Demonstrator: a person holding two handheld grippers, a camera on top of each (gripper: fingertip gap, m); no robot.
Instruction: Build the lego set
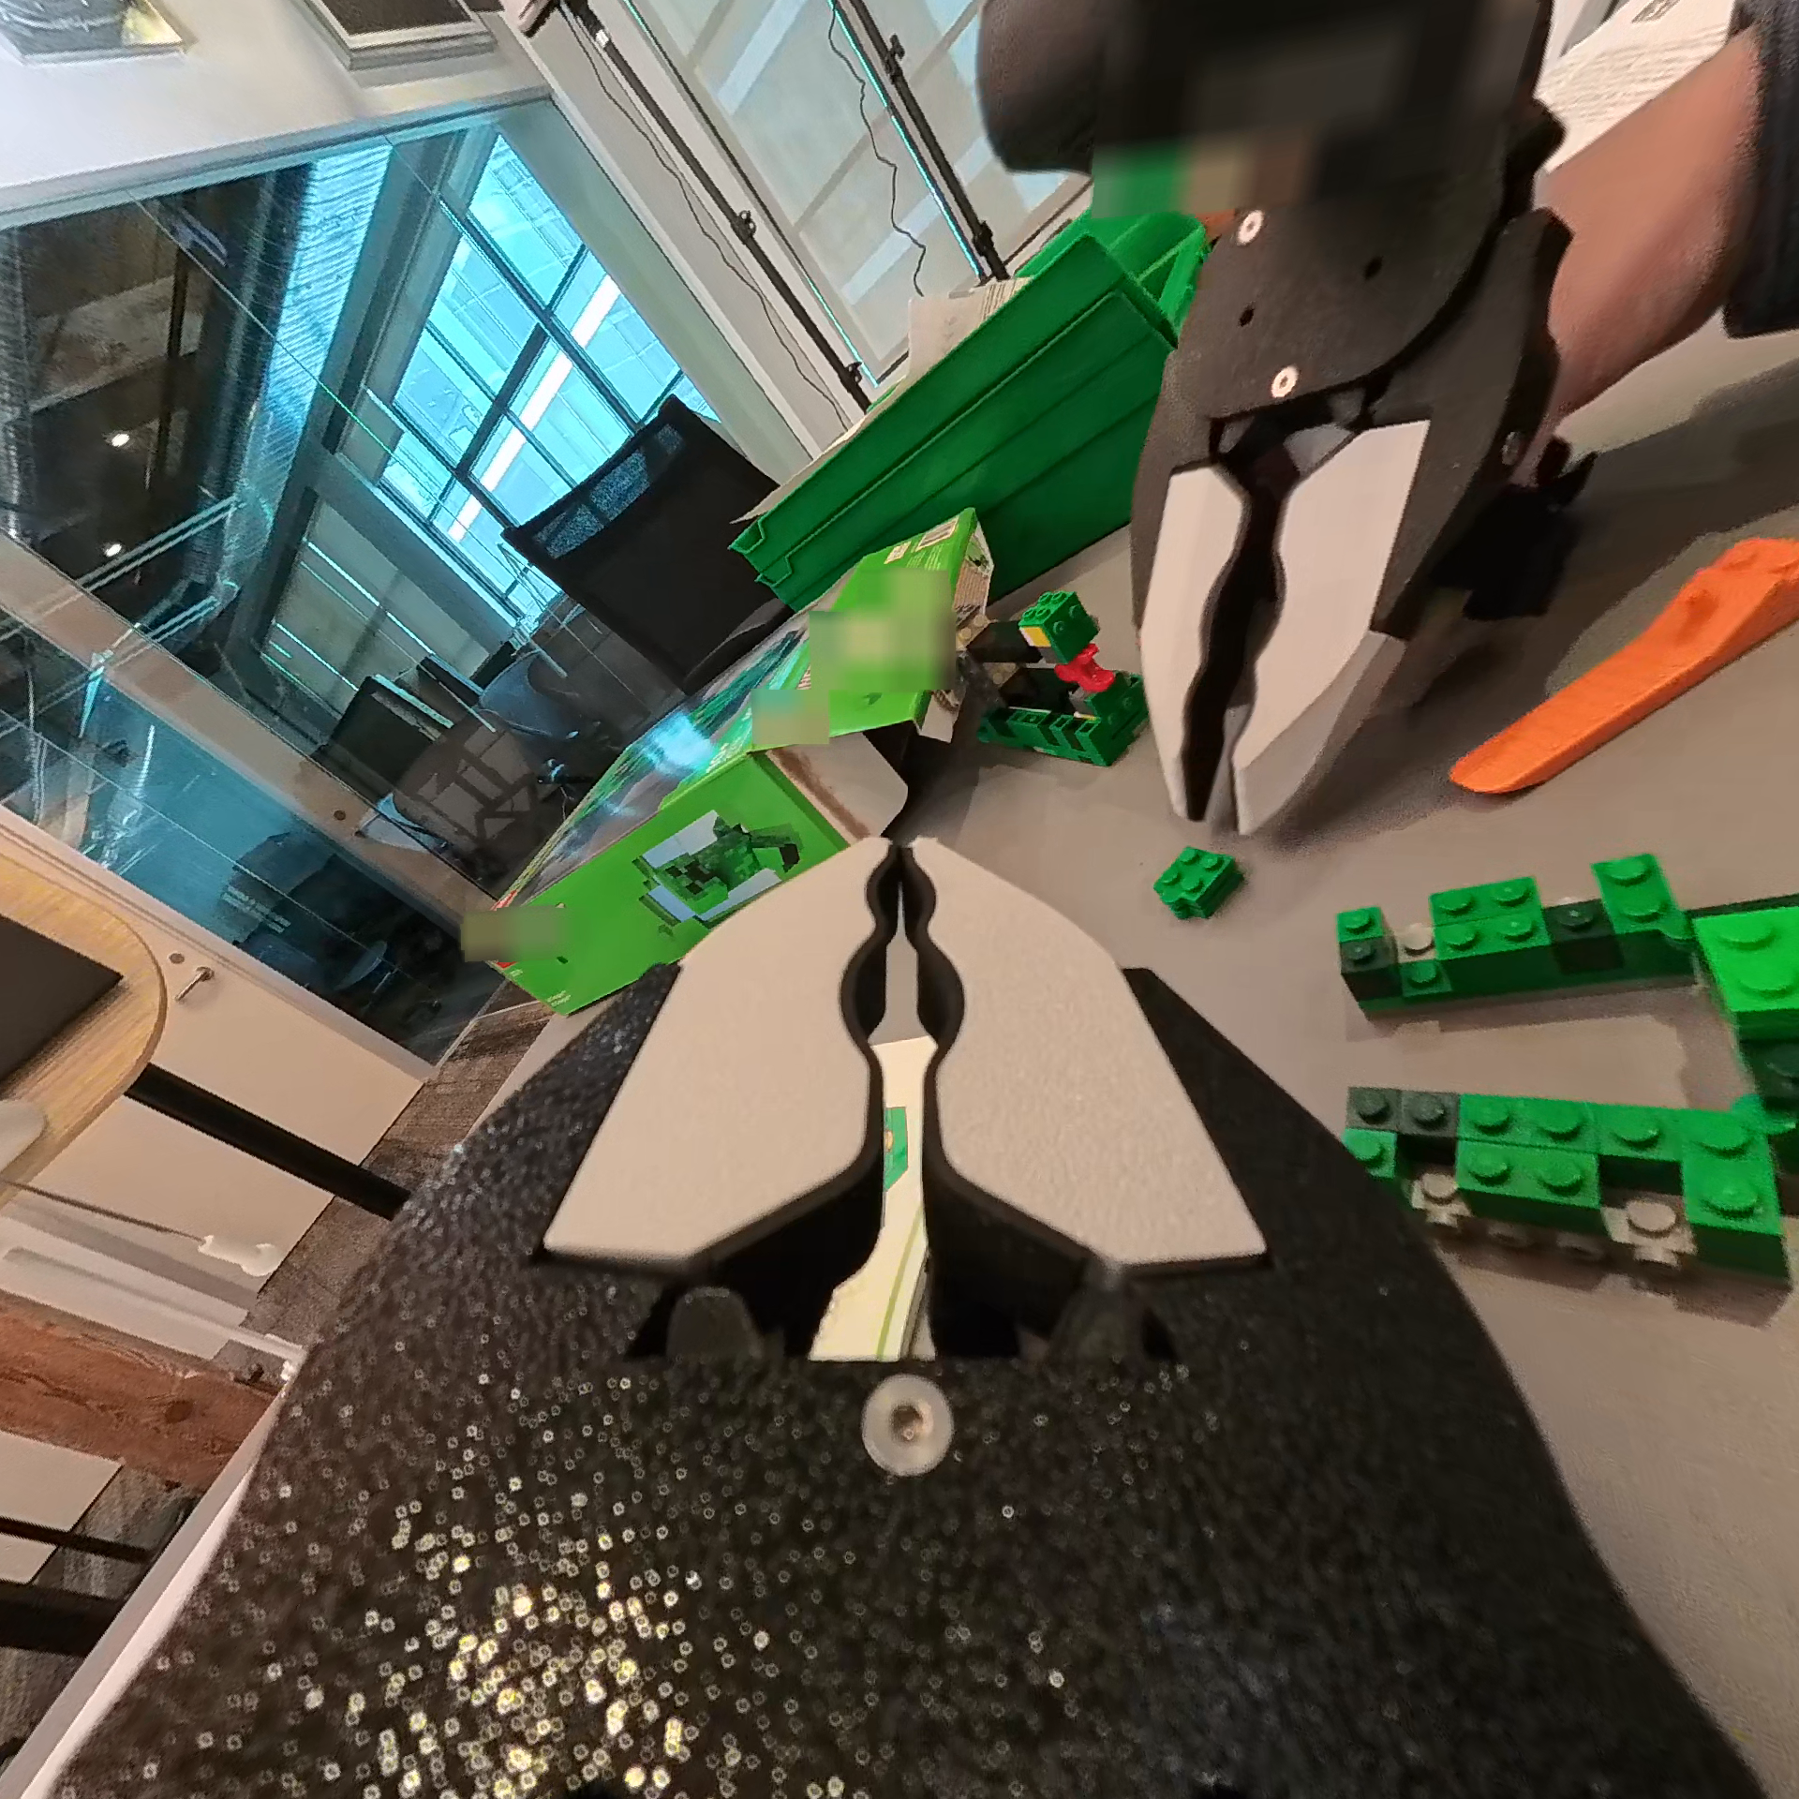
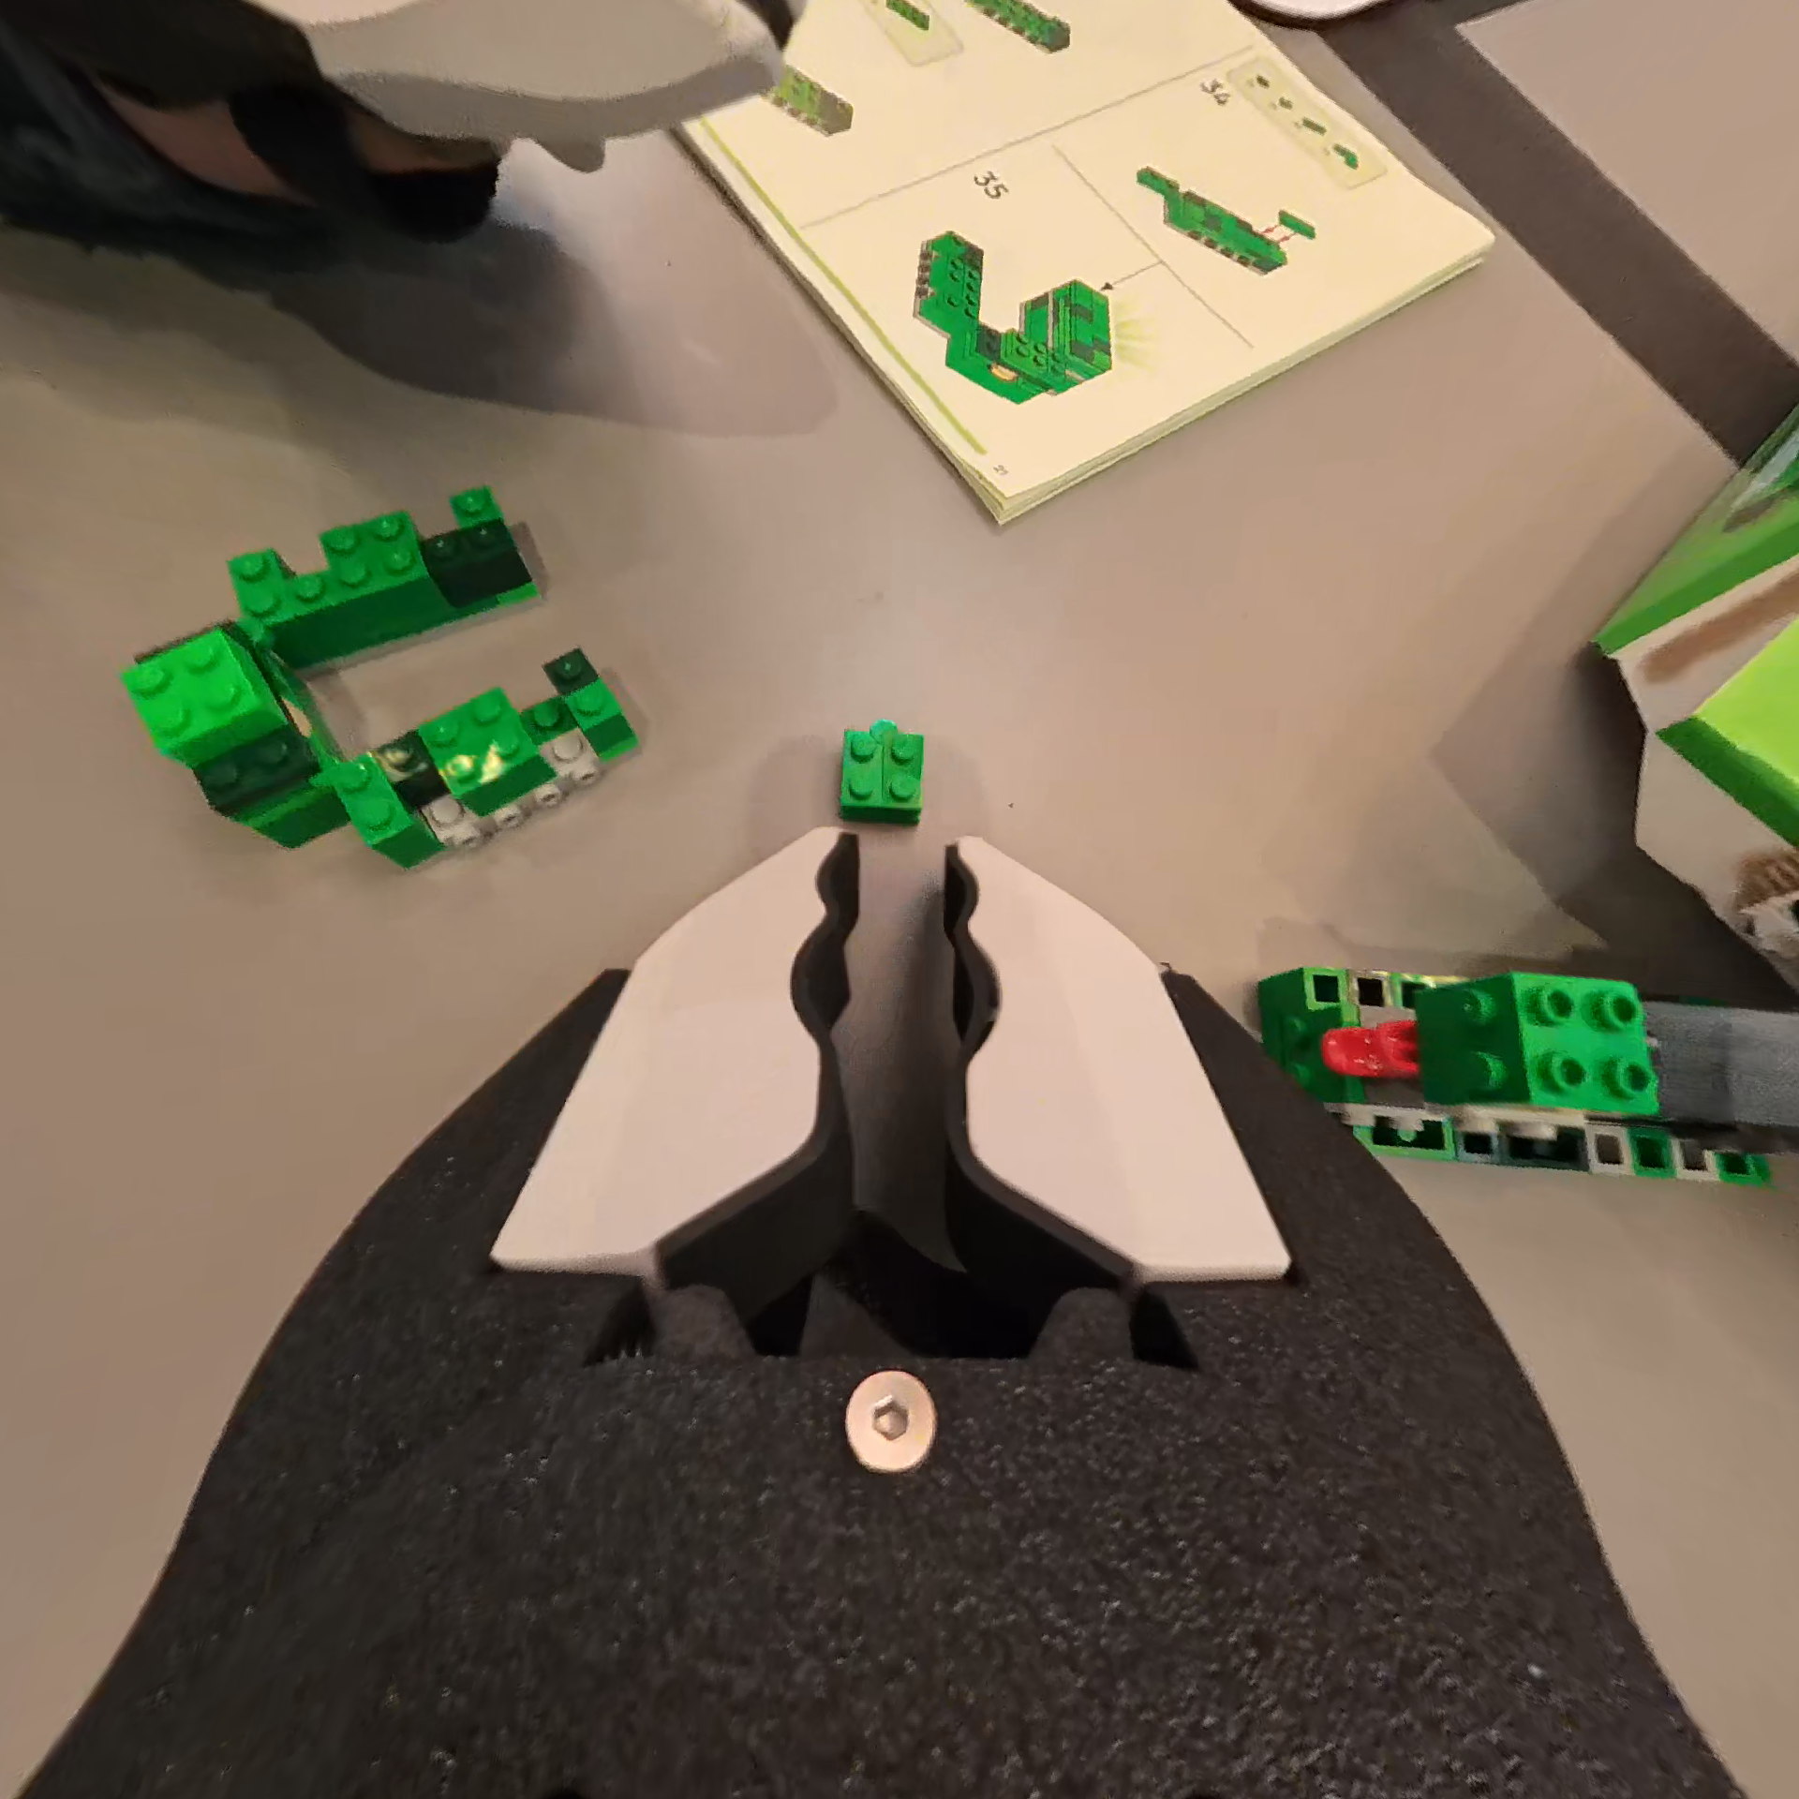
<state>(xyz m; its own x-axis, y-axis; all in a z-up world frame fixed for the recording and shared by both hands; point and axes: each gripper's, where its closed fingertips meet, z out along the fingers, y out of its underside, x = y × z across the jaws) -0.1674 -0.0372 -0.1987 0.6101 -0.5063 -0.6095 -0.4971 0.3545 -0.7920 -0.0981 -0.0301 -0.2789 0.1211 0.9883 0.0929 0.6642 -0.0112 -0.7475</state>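
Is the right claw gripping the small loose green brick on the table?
No: the right claw is open and empty, and the small green brick lies on the grey table just beyond its tips.

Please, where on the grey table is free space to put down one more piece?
Bare grey table lies between the small green brick, the open instruction booklet and the green box. Another patch: between brick and U-shaped green assembly. Crowded by the studded build, lower right.
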